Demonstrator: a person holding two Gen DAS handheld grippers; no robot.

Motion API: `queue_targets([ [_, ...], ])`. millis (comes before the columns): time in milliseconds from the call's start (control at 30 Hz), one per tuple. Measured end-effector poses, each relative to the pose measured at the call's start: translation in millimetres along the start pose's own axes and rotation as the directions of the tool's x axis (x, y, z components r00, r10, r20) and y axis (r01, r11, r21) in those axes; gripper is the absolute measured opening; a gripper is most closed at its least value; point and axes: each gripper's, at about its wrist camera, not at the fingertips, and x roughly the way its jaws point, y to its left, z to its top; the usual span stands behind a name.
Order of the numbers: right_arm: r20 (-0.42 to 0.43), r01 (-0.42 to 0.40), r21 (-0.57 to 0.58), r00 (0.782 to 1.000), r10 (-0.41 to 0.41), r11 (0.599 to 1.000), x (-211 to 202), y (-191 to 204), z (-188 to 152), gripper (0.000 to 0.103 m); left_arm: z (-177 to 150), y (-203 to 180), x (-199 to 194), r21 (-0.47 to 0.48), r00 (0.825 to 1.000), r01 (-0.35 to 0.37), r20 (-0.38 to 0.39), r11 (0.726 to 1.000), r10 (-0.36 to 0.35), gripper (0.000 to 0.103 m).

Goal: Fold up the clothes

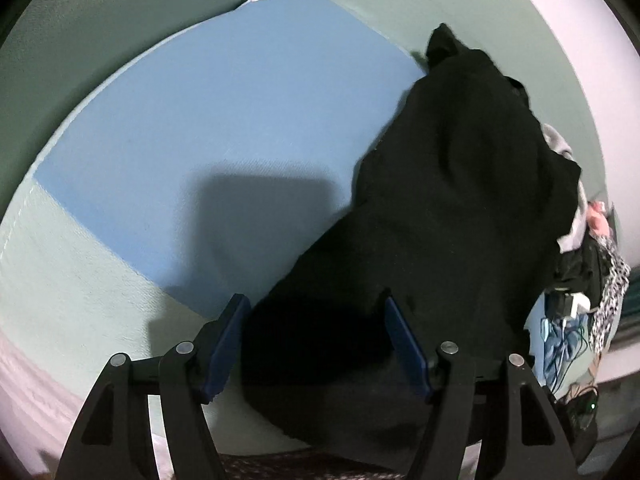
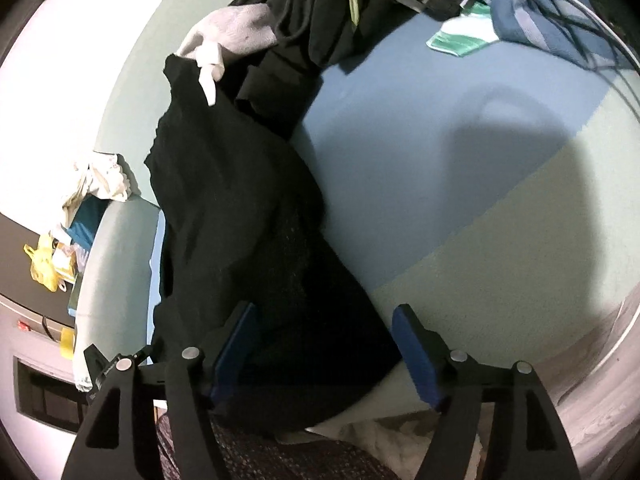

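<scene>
A black garment lies stretched along the bed, its near end hanging over the front edge. In the left wrist view my left gripper stands open just above that near end; the cloth lies between and under the blue pads, which do not press on it. The right wrist view shows the same black garment running away to the upper left. My right gripper is open over its near end, pads apart from the cloth. The bed sheet is blue with pale green bands.
A pile of dark clothes with a grey-white piece lies at the garment's far end. A striped blue cloth, cables and a green-white item lie behind. Off the bed's left edge are a yellow bag and clutter.
</scene>
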Motion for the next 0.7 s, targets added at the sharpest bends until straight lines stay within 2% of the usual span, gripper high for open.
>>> queue_targets([
  [67, 0.007, -0.01, -0.002, 1.0, 0.01, 1.0, 2, 6, 5, 0.075, 3, -4, 1, -0.008, 1.0, -0.025, -0.017, 1.0, 0.024, 0.07],
  [133, 0.014, 0.006, -0.009, 1.0, -0.006, 1.0, 7, 14, 9, 0.077, 1, -11, 5, 0.023, 0.997, -0.076, -0.031, 0.997, 0.077, 0.07],
  [200, -0.002, 0.086, -0.038, 0.996, -0.086, 0.996, 18, 22, 9, 0.077, -5, -23, 11, 0.102, 0.988, -0.144, -0.032, 0.984, 0.148, 0.07],
  [267, -0.055, 0.194, -0.055, 0.979, -0.197, 0.98, 34, 23, 4, 0.077, -11, -35, 17, 0.18, 0.976, -0.21, -0.023, 0.961, 0.218, 0.07],
  [367, -0.019, 0.24, -0.099, 0.97, -0.243, 0.966, 36, 32, -4, 0.078, -19, -49, 24, 0.254, 0.955, -0.287, 0.004, 0.924, 0.296, 0.071],
  [400, -0.021, 0.237, -0.093, 0.971, -0.24, 0.967, 36, 32, -5, 0.078, -21, -52, 25, 0.266, 0.95, -0.305, 0.012, 0.914, 0.313, 0.072],
  [600, -0.053, 0.141, 0.034, 0.989, -0.14, 0.989, 25, 17, -3, 0.078, -17, -51, 25, 0.218, 0.955, -0.287, -0.013, 0.933, 0.297, 0.073],
  [700, -0.059, 0.073, 0.096, 0.996, -0.067, 0.993, 20, 7, -2, 0.078, -16, -44, 18, 0.16, 0.971, -0.226, -0.042, 0.961, 0.235, 0.073],
])
